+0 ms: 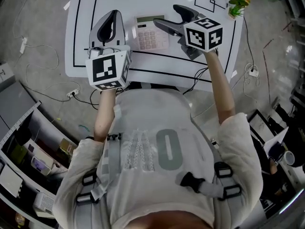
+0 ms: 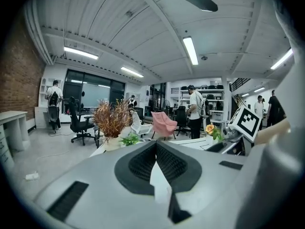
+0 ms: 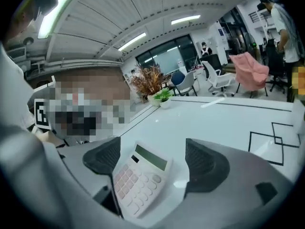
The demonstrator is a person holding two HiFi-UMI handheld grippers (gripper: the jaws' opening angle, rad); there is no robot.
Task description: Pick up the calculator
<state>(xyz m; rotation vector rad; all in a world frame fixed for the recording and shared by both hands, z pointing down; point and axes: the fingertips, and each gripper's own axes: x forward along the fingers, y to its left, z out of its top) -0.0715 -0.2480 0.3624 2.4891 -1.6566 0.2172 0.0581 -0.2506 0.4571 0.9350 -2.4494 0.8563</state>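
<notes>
Calculator (image 3: 140, 180) lies between wide-apart jaws of the right hand-held gripper (image 3: 153, 161) — left hand-held gripper (image 2: 156, 152) pinched together, empty.

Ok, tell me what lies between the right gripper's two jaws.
The white rectangular calculator with pinkish keys lies between the right gripper's open jaws, shown in the right gripper view.

1 calculator (image 1: 148, 34), 2 grippers (image 1: 113, 16) (image 1: 165, 17), 3 plants (image 2: 112, 120) (image 2: 129, 138) (image 2: 210, 129).
</notes>
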